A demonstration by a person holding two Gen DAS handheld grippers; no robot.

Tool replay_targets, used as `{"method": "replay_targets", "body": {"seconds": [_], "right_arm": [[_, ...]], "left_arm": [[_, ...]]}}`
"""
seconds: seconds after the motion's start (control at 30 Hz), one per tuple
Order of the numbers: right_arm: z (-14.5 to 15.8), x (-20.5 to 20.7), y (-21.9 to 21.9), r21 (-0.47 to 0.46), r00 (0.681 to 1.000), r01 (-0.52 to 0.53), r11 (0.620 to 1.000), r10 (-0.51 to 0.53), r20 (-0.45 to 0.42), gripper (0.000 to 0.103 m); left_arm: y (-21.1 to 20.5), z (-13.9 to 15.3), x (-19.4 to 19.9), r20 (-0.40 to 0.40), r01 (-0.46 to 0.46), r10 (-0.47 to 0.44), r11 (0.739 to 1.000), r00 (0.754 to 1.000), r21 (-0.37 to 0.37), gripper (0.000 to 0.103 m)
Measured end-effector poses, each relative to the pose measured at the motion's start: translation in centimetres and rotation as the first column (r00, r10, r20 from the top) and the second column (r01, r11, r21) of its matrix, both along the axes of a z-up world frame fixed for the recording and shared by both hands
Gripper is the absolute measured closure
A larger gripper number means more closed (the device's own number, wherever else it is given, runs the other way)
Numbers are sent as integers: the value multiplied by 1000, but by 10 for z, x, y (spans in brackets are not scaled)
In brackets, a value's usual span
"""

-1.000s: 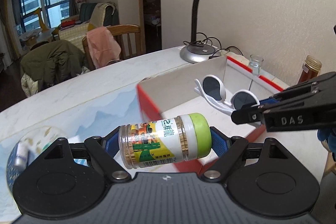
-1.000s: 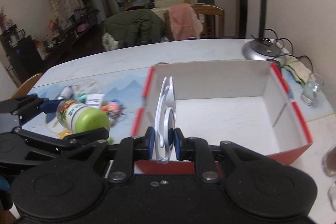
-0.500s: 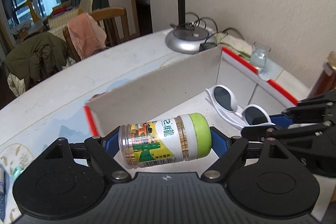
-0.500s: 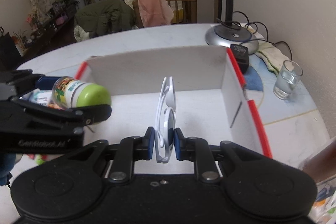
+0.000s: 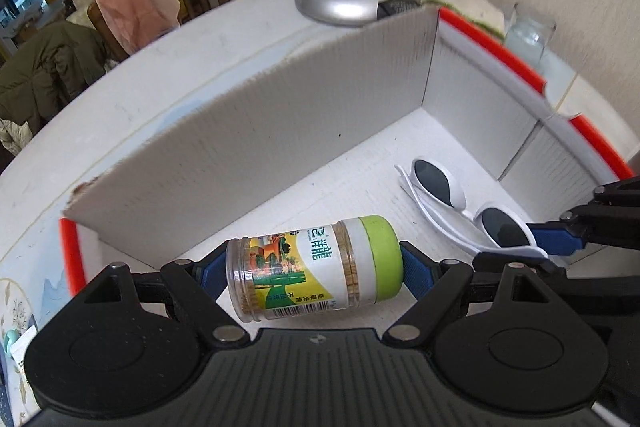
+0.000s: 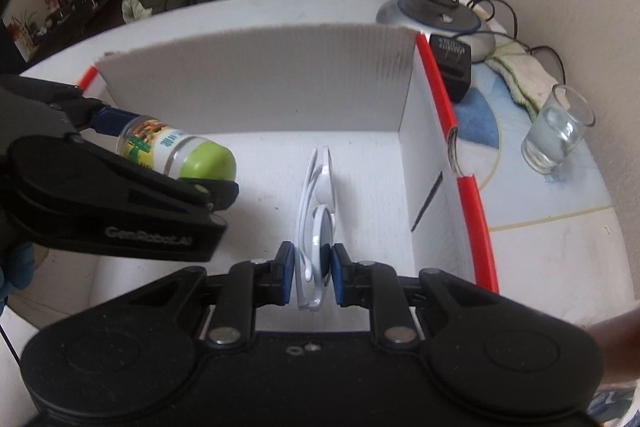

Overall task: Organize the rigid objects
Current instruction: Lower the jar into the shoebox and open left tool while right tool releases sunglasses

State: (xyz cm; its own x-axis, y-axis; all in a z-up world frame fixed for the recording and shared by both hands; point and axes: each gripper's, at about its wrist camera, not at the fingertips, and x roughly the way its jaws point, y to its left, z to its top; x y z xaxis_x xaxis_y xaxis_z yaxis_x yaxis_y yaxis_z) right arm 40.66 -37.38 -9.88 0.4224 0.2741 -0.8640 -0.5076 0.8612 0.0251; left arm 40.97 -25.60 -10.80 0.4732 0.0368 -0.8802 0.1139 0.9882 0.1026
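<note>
A: Two tools are loaded over the box. The left tool clamps a jar end to end, lying sideways; the right tool pinches folded sunglasses on edge.

B: Best way to set them down?

A: I'd lower each until it touches the box floor, jar clear of the sunglasses, then release, keeping off the box walls.

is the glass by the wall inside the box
No, the glass stands on the table outside the box's red-edged wall, apart from it.
</note>
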Motion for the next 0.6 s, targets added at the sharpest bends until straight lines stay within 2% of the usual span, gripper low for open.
{"method": "replay_targets", "body": {"seconds": [0.17,0.33,0.6], "right_arm": [[-5,0,4,-31,999,-19,999,17,-40,85],[-8,2,3,-39,998,-22,999,19,-68,85],[-9,3,1,-37,996,-24,999,21,-84,82]], "left_arm": [[-2,-12,10,-66,11,-10,1000,998,12,17],[-1,-25,19,-130,7,-8,1000,991,-9,17],[-1,-26,20,-136,-5,1,1000,991,-29,17]]}}
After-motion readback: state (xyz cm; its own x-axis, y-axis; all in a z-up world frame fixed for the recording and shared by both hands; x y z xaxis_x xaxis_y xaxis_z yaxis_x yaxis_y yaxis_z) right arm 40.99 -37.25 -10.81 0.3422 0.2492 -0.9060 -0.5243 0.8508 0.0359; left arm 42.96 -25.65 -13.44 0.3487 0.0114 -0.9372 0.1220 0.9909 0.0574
